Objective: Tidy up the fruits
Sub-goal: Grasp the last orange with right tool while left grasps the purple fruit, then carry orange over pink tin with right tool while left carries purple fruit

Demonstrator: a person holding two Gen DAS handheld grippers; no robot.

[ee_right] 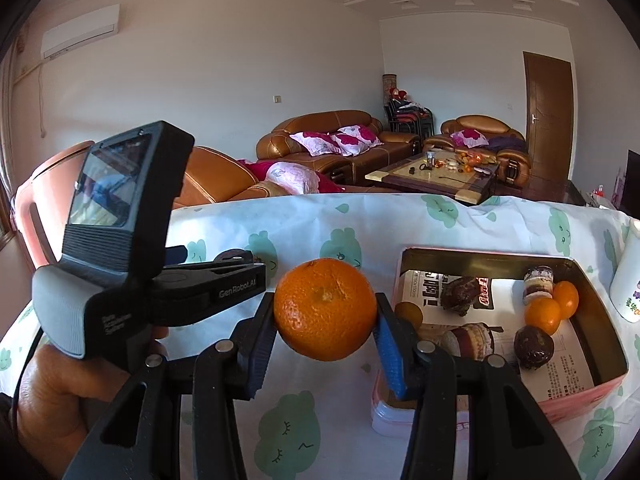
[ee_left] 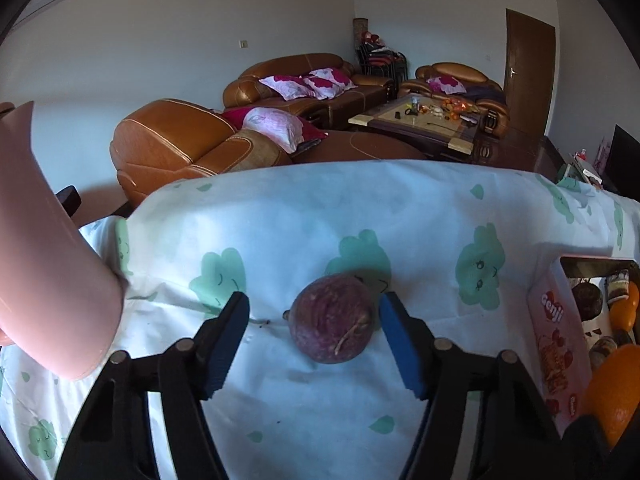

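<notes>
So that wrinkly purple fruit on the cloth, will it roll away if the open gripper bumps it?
Probably a little: the passion fruit is round and lies loose on the tablecloth. Its wrinkled skin likely grips well. The left gripper straddles it, open, so closing should trap it.

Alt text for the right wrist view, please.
The right gripper clamps a round orange tangerine above a white cloth with green prints. To its right sits a pink tin box holding small oranges and dark purple fruits; to its left, the left gripper.
</notes>
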